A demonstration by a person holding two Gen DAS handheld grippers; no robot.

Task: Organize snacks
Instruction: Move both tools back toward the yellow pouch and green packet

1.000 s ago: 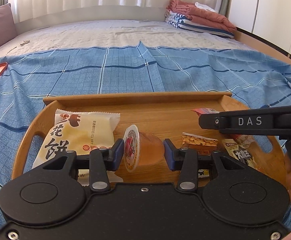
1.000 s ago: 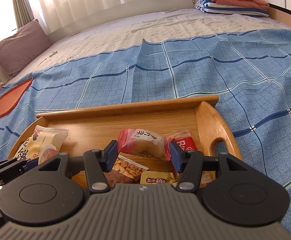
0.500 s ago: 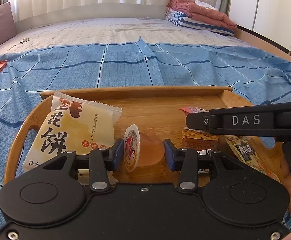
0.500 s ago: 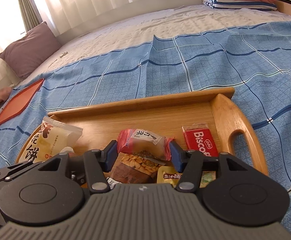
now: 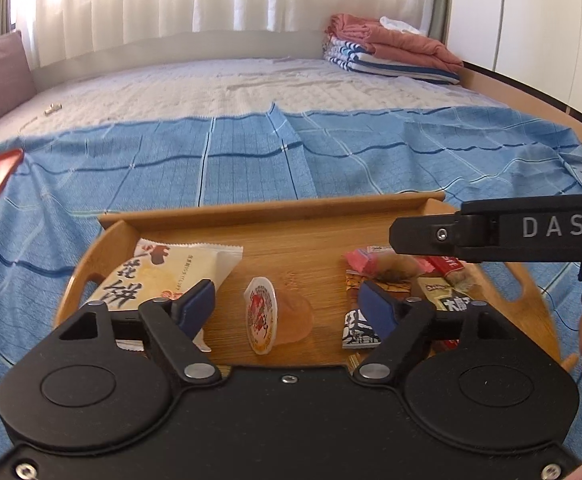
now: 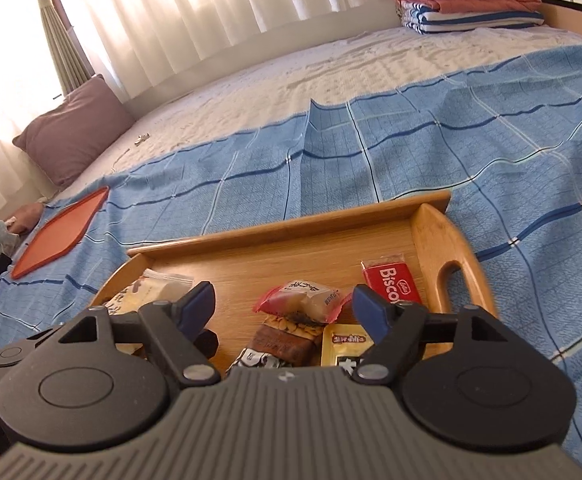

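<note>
Lying on its side in the wooden tray [image 5: 275,208], jelly cup [image 5: 279,316] between wide-spread left gripper [image 5: 287,308] fingers

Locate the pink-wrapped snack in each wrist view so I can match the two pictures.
Left wrist view: the pink-wrapped snack lies right of centre on the wooden tray, partly hidden under the right gripper's black finger.
Right wrist view: it lies mid-tray, just ahead of the right gripper, between its open jaws.
Shared landmark: the red Biscoff packet lies to its right.
</note>
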